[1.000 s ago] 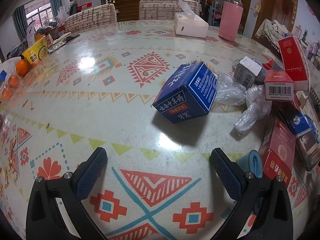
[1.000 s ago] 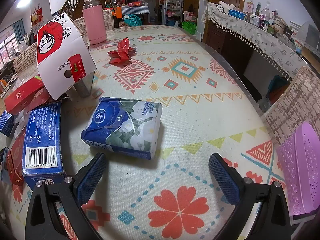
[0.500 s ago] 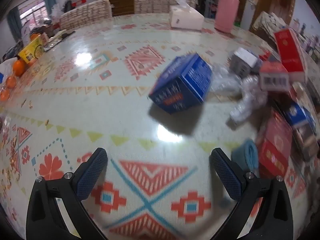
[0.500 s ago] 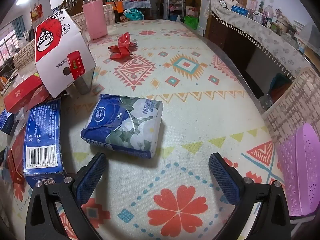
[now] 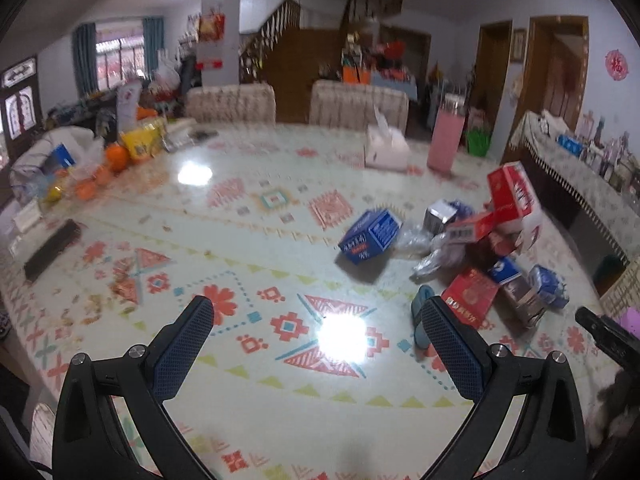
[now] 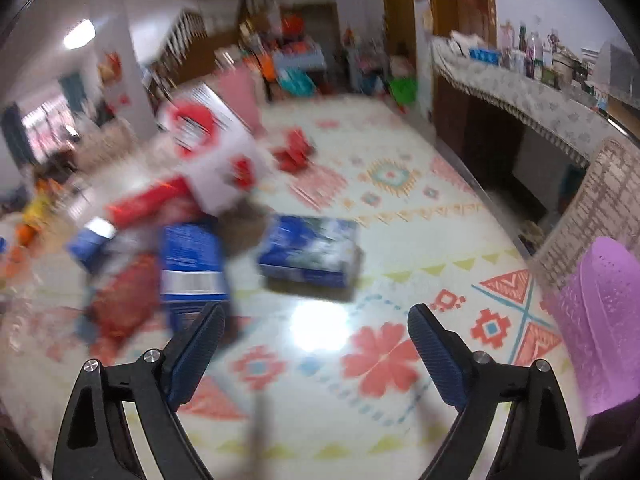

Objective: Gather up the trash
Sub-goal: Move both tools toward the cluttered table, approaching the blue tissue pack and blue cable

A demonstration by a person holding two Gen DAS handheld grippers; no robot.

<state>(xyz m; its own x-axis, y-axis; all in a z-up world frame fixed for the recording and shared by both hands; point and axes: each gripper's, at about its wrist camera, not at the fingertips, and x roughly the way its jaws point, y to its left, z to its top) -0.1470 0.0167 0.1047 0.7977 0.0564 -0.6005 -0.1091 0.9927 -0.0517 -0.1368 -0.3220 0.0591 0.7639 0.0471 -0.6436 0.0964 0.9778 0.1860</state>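
Observation:
A pile of trash lies on the patterned table: a blue carton [image 5: 370, 236], crumpled clear plastic [image 5: 430, 254], red boxes [image 5: 470, 294] and a red-and-white carton [image 5: 514, 200]. My left gripper [image 5: 318, 346] is open and empty, well back from the pile. In the blurred right wrist view a blue tissue pack [image 6: 310, 254] lies ahead, with a blue box [image 6: 192, 264] and a white-and-red carton [image 6: 212, 152] to its left. My right gripper [image 6: 316, 344] is open and empty, short of the tissue pack.
A tissue box [image 5: 386, 148] and a pink flask [image 5: 446, 142] stand at the far side. Oranges and snack bags [image 5: 116, 156] sit at the far left. A purple basket [image 6: 600, 312] is off the table's right edge. Chairs [image 5: 230, 104] line the far edge.
Both grippers have pulled back and risen, so the trash looks farther off and more of the room shows. Both stay open and empty.

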